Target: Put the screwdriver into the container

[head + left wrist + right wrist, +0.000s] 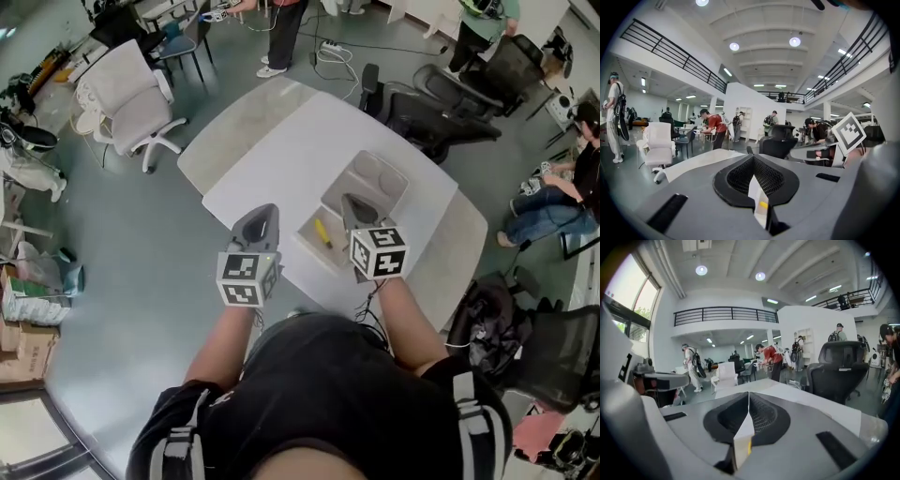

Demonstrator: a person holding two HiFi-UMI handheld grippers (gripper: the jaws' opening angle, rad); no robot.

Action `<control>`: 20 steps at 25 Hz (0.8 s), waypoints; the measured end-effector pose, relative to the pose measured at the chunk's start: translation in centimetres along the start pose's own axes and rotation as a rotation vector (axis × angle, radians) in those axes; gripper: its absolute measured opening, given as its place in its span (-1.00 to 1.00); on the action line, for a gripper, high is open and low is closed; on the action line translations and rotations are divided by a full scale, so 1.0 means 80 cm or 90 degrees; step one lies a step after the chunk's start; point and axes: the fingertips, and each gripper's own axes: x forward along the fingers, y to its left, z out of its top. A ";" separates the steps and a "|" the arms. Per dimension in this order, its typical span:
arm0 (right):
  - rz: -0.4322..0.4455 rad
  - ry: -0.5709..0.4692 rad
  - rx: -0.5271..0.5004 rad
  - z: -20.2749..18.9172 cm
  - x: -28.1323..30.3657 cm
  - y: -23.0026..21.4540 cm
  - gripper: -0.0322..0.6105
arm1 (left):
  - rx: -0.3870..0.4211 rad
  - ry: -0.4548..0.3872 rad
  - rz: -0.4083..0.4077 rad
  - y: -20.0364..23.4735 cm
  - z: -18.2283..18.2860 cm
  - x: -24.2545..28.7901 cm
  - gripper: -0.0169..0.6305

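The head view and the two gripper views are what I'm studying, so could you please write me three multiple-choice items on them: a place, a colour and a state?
1. Where does the small yellow screwdriver lie?
A. On the white office chair
B. On the big white table, between the claws
C. On the grey floor

2. What colour is the screwdriver?
A. Red
B. Blue
C. Yellow

3. How do the left claw and right claw stand?
A. Both shut, holding nothing
B. Both wide open
C. Left shut on the screwdriver

Answers:
1 B: the head view shows it on the tabletop between the two claws.
2 C: it shows as a yellow bar.
3 A: each gripper view shows the jaw tips meeting with nothing between them.
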 end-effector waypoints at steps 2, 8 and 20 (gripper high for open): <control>0.001 -0.064 -0.006 0.028 -0.023 -0.002 -0.86 | 0.003 -0.003 -0.004 -0.010 0.002 0.001 -0.93; -0.063 -0.221 -0.076 0.085 -0.091 -0.014 -0.86 | 0.012 -0.013 -0.015 -0.029 0.014 0.001 -0.93; -0.074 -0.279 -0.060 0.096 -0.131 -0.011 -0.86 | 0.019 -0.018 -0.012 -0.045 0.013 -0.010 -0.93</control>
